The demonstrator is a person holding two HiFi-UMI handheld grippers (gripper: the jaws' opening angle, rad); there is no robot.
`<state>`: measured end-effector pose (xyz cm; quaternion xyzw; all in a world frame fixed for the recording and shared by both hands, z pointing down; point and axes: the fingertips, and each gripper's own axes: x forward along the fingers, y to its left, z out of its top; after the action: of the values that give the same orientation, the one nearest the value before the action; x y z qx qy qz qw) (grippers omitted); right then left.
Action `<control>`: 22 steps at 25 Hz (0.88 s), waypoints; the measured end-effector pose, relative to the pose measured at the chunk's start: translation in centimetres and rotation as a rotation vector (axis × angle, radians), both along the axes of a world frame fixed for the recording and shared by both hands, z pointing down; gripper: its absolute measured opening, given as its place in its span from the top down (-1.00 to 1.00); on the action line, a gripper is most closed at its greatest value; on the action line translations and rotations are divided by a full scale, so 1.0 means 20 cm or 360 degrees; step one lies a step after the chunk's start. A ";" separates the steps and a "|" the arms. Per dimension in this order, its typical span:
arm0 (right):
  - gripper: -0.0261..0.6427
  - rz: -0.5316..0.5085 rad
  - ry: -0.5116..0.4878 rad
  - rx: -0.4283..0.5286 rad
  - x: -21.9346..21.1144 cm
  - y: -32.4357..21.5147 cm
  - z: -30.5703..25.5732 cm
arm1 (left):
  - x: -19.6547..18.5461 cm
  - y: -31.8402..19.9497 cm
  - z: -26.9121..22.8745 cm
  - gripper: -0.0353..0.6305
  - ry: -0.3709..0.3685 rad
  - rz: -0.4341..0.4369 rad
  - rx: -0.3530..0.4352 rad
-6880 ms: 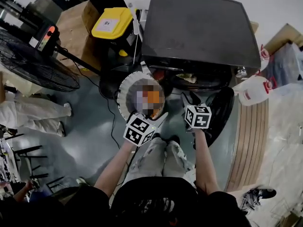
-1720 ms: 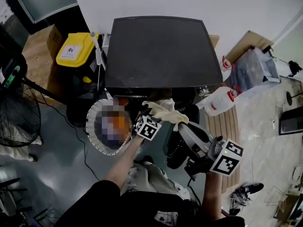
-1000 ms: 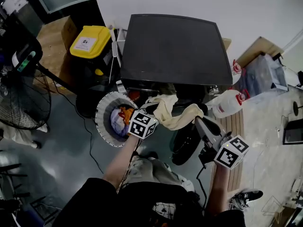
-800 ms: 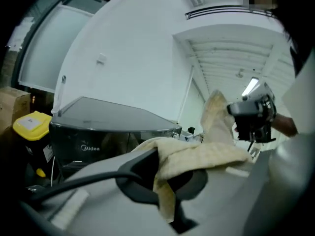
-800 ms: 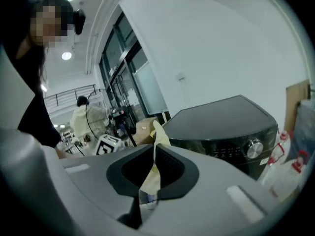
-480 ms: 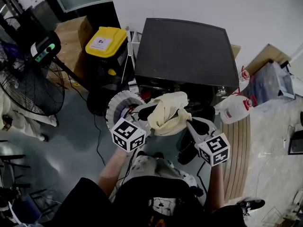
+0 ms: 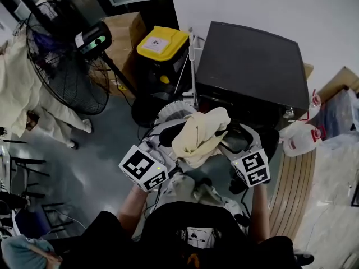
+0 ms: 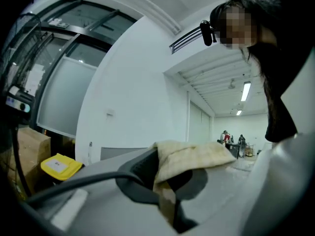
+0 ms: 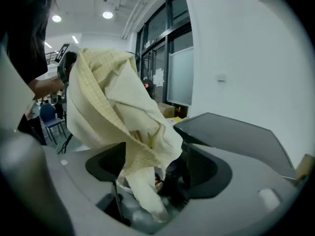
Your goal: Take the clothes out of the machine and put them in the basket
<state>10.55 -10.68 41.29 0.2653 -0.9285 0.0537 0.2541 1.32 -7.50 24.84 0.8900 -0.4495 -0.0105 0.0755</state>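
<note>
- The step in hand looks like the carry: one garment is out of the black, flat-topped washing machine (image 7: 252, 60) and on its way to the basket.
- The left gripper (image 7: 168, 134) has its jaws pinched tight on a fold of the cream-coloured, crumpled cloth garment (image 7: 199, 136), which bunches up from that pinch.
- The right gripper (image 7: 233, 134) has just been opening and now stands wide. The garment hangs down through the gap between its jaws, and neither pad presses on it.
- So the garment is held up in the air between the two grippers, carried by the left one alone, in front of the machine.
- The round white slatted laundry basket (image 7: 168, 110) stands on the grey floor just beside the machine, partly hidden behind the garment.
- Next, I judge, the left gripper needs to swing over the basket's rim, lower, and part its jaws, while the right draws clear of the hanging fabric so that nothing snags.
</note>
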 end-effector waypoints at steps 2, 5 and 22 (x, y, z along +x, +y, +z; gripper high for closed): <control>-0.44 -0.0157 0.0015 -0.0066 -0.15 0.05 0.05 | -0.05 0.06 -0.08 0.86 -0.0003 -0.0029 0.0048; -0.56 -0.0412 0.0042 -0.0156 -0.40 0.16 0.14 | -0.14 0.13 -0.18 0.86 -0.0027 -0.0077 0.0131; 0.68 -0.0530 -0.0455 -0.0308 -1.40 0.26 -0.09 | -0.87 0.17 -0.43 0.86 0.0009 -0.0233 0.0329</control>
<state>-17.42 -5.56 39.47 0.0726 -0.9765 0.1367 0.1497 -16.01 -4.10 16.27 0.8579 -0.5095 -0.0647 -0.0163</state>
